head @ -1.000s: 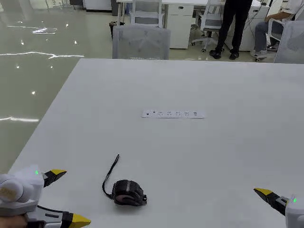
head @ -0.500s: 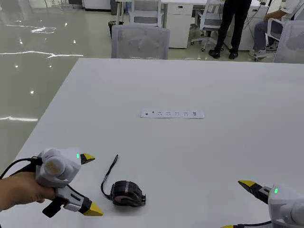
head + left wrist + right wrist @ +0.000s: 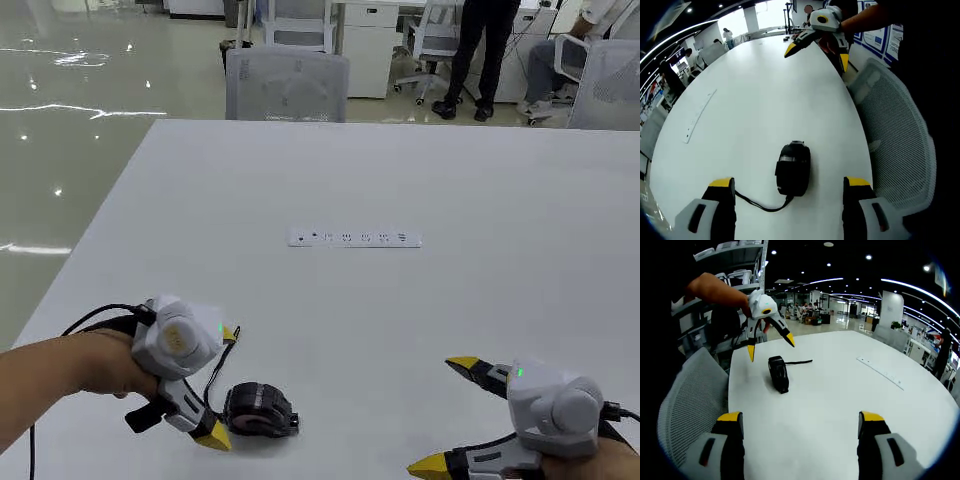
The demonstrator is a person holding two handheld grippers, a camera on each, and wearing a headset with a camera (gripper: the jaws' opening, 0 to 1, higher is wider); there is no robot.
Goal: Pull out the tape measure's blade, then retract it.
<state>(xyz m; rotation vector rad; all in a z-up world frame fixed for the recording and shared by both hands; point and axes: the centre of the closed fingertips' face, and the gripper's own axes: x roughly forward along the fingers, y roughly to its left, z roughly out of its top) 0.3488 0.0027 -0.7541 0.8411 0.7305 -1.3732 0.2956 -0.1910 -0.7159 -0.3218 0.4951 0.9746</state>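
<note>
White table (image 3: 400,320), black tape measure (image 3: 258,410), thin strap (image 3: 758,204)

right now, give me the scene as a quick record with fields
surface: white table
target: black tape measure, lying on the table near the person's edge
blade: not pulled out
strap: black strap trailing from the case across the table
left gripper: open, one jaw on either side of the tape measure, not closed on it
right gripper: open, holding nothing, well apart from the tape measure
other: white power strip mid-table; grey chair at the far edge
</note>
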